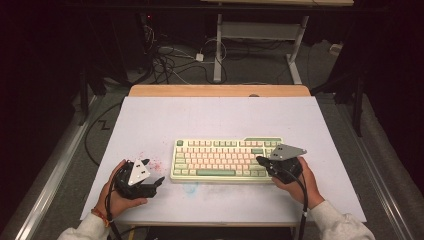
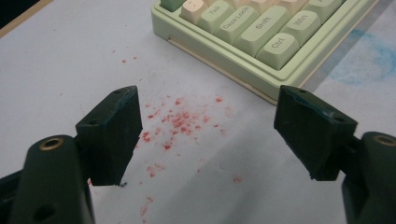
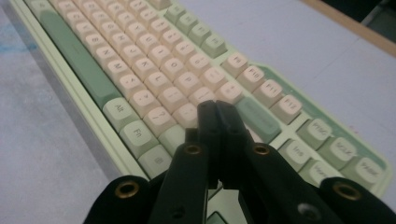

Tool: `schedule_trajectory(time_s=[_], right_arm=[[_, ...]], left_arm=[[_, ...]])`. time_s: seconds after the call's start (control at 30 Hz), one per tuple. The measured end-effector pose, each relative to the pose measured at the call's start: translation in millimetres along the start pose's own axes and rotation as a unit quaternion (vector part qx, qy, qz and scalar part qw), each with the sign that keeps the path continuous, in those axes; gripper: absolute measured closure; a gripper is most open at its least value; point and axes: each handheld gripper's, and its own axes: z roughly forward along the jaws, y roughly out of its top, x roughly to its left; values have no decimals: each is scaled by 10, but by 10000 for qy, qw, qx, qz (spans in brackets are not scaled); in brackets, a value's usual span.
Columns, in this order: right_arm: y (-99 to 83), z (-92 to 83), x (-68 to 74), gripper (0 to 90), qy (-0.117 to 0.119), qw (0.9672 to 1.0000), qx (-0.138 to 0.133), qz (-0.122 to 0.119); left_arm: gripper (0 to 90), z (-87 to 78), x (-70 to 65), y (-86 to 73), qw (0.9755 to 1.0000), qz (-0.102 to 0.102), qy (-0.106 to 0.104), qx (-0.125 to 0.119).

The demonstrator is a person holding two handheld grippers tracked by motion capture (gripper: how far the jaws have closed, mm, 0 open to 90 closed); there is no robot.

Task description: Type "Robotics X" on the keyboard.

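a person at a white-covered counter (image 1: pixel 150 120) works two hand-held grippers around a pale green keyboard (image 1: pixel 226 159) with pink and green keys. nearest the camera, the left gripper (image 1: pixel 159 181) sits low on the counter just off the keyboard's near-left corner, its fingers (image 2: pixel 112 135) spread wide with nothing between them; a scatter of red flecks (image 2: pixel 180 122) marks the counter between that gripper and the keyboard. a faint blue smudge (image 1: pixel 190 188) shows just in front of the keyboard's near edge. the right gripper (image 1: pixel 261 160) hangs over the keyboard's right end, its fingers (image 3: pixel 219 128) pressed together into a single tip with nothing held, poised above the keys beside the long green enter key (image 3: pixel 258 119); whether the tip touches a key cannot be told. the keyboard itself lies flat and square, close to the counter's near edge, every visible key in place. by the look of it, the work is at an early stage: the closed tip seems set to press a key, no press is evident yet, and the left gripper waits idle. beyond the counter's far wooden rim (image 1: pixel 220 90), cables (image 1: pixel 170 60) trail across the floor.
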Motion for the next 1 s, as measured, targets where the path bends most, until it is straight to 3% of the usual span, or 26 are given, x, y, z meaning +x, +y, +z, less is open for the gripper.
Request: schedule_trajectory(time_s=[0.33, 0.4, 0.47, 0.5, 0.63, 0.73, 0.83, 1.0], right_arm=[[-94, 112, 7, 900, 30, 9995, 293, -67], [-118, 120, 4, 900, 42, 9997, 243, -31], [-124, 112, 4, 900, 40, 9997, 248, -25], [-128, 112, 8, 900, 25, 9997, 233, -9], [-140, 111, 20, 900, -14, 9998, 199, 9], [-147, 111, 22, 900, -23, 9998, 172, 1], [-154, 110, 26, 900, -31, 9999, 152, 13], [-158, 111, 30, 900, -49, 9999, 128, -13]], left_arm=[[261, -16, 3, 10, 10000, -9, -21, -1], [308, -25, 4, 18, 10000, -64, -17, 11], [475, -33, 5, 35, 9999, -85, -79, 73], [515, -35, -1, 56, 9997, -35, -208, 104], [745, -26, -12, 94, 9994, 26, -262, 208], [825, -42, -46, 151, 9989, 259, -315, 239], [873, -55, -32, 215, 9988, 190, -455, 35], [879, -21, -31, 336, 9983, 245, -526, -33]])
